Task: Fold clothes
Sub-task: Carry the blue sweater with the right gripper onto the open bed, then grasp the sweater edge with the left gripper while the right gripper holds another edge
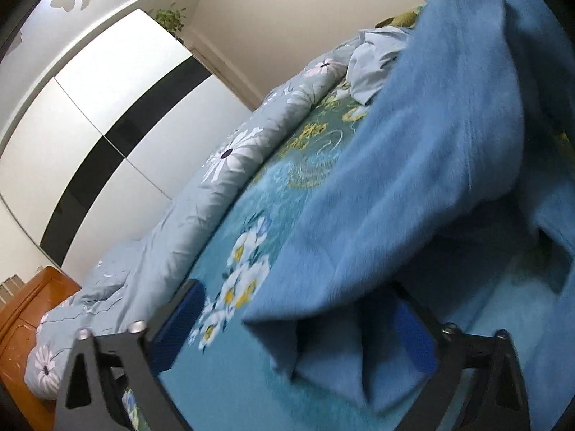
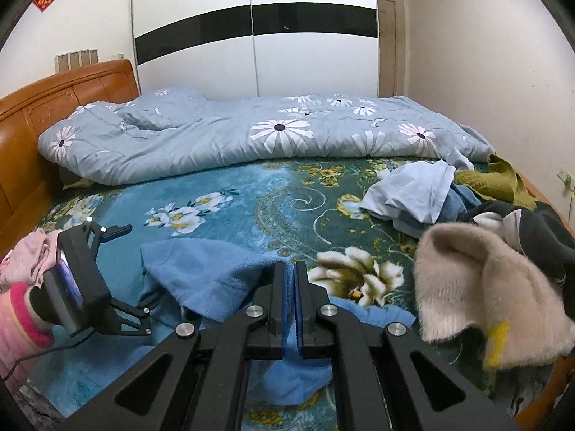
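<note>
My right gripper (image 2: 290, 280) has its fingers pressed together, pinching an edge of the blue fleece garment (image 2: 215, 273), which spills from the pads down onto the bed (image 2: 273, 194) just ahead of me and to the left. My left gripper (image 1: 298, 309) stands with its fingers wide apart; a folded corner of the same blue fleece hangs between them, but the pads are not pressing on it. In the right wrist view that left gripper sits at the near left, held by a hand in a pink sleeve (image 2: 21, 319), next to a pink garment (image 2: 25, 255). To the near right lies a beige fuzzy sweater (image 2: 478, 287), and beyond it a heap with a pale blue shirt (image 2: 413, 190), an olive knit (image 2: 499, 179) and dark clothes (image 2: 546, 230). A daisy-print quilt (image 2: 251, 136) is bunched along the far side of the bed, against the wooden headboard (image 2: 54, 107) at left, with a white and black wardrobe (image 2: 251, 36) behind.
</note>
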`<state>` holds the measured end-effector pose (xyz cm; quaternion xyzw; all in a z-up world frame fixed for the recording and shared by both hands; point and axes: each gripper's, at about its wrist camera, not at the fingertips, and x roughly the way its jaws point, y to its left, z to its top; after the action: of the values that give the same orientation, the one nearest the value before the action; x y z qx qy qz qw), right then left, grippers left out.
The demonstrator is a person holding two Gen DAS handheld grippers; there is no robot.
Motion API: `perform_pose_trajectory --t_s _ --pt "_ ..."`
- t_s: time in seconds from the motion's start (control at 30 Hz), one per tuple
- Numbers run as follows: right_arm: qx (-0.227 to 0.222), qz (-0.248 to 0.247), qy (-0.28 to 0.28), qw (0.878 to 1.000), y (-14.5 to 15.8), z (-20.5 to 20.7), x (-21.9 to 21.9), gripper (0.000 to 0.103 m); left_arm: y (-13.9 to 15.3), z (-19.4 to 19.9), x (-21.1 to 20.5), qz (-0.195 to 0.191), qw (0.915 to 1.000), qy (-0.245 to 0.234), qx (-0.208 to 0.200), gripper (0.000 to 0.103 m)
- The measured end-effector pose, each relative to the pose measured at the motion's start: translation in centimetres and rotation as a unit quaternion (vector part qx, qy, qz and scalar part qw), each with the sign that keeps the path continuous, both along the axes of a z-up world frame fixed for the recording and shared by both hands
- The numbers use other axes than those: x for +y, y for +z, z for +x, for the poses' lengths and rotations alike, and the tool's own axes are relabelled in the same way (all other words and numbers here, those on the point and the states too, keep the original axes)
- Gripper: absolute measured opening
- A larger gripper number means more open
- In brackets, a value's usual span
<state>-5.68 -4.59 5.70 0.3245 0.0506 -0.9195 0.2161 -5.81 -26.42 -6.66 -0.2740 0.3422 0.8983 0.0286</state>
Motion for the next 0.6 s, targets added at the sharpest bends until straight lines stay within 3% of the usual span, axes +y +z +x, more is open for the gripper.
perform_pose_trajectory --t_s 0.03,0.1,0.13,0.2,0.27,0.43,0.57,0.6 --pt "0.002 -0.002 -0.006 1.000 0.0 -0.3 0.4 0.003 0.2 -0.6 -0.2 0.010 0.9999 0.002 -0.005 0.077" --pt "0.001 -0.010 -0.014 1.000 0.1 -0.8 1.2 0.003 0.6 -1.6 -0.8 0.046 0.9987 0.008 -0.022 0.046" --pt "-0.001 -0.014 -0.018 1.000 0.1 -1.0 1.6 0.003 0.7 -2.1 -1.2 0.063 0.9975 0.014 -0.029 0.038" --pt "-0.010 -0.027 -0.019 0.999 0.0 -1.3 2.2 0.003 0.9 -2.6 -1.6 0.087 0.9951 0.032 -0.033 0.010" --pt "-0.022 -0.041 -0.010 0.999 -0.3 -1.1 2.4 0.003 1.3 -2.8 -2.1 0.114 0.9918 0.047 -0.034 0.004" --pt "-0.060 -0.029 0.014 0.998 -3.1 0.5 2.1 0.007 2.3 -2.2 -2.7 0.163 0.9842 0.061 -0.031 0.003" --pt "-0.114 -0.079 -0.004 0.990 -6.1 0.9 3.7 0.038 3.4 -1.7 -3.0 0.184 0.9802 0.070 -0.024 0.003" --pt "-0.125 -0.088 -0.010 0.988 -6.9 0.9 4.0 0.038 3.6 -1.6 -3.0 0.187 0.9795 0.072 -0.022 0.003"
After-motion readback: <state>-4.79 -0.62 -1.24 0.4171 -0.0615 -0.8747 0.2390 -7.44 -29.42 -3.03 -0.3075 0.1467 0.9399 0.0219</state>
